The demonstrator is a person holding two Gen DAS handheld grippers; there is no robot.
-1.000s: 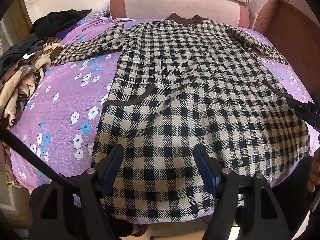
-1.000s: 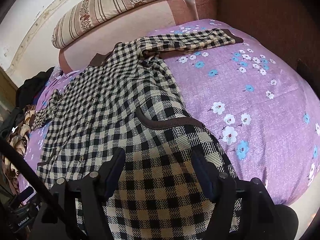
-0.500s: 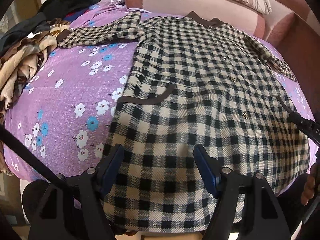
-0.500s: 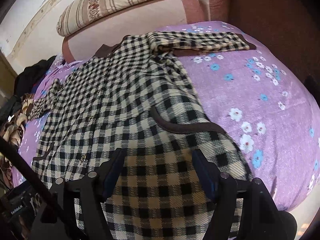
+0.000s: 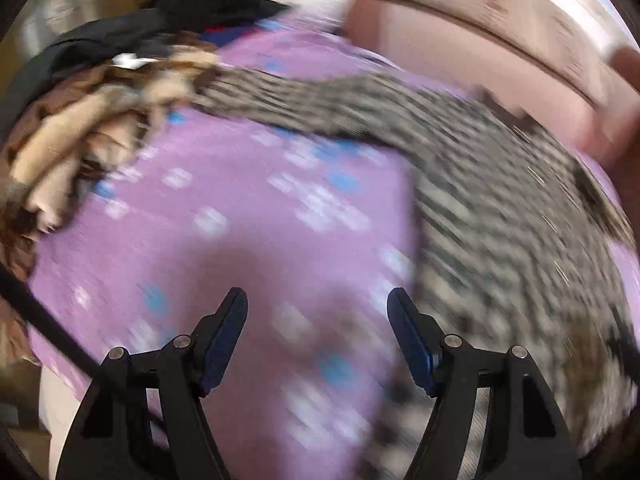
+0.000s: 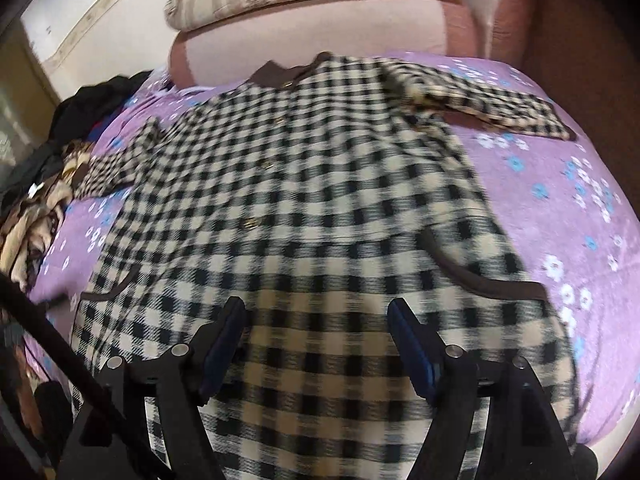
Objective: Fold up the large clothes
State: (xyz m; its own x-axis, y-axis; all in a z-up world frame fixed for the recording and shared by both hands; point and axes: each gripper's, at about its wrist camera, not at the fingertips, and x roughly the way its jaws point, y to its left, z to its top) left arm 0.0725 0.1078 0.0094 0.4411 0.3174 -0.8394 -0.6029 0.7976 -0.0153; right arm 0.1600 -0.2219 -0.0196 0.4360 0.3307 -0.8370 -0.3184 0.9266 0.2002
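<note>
Right hand-held gripper (image 6: pixel 316 344) spread above checked coat (image 6: pixel 304 208), clothes pile (image 6: pixel 36 200) alongside

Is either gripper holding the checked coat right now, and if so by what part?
Neither. Left gripper and right gripper are both open, nothing between their fingers; checked coat lies flat.

Both wrist views low over coat (image 6: pixel 304 208)

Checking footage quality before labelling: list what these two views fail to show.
- Left wrist: motion blur smears the checked coat, bedsheet and clothes pile.
- Right wrist: the coat's hem is hidden behind the right gripper.
- The left gripper cannot be made out in the right view.
</note>
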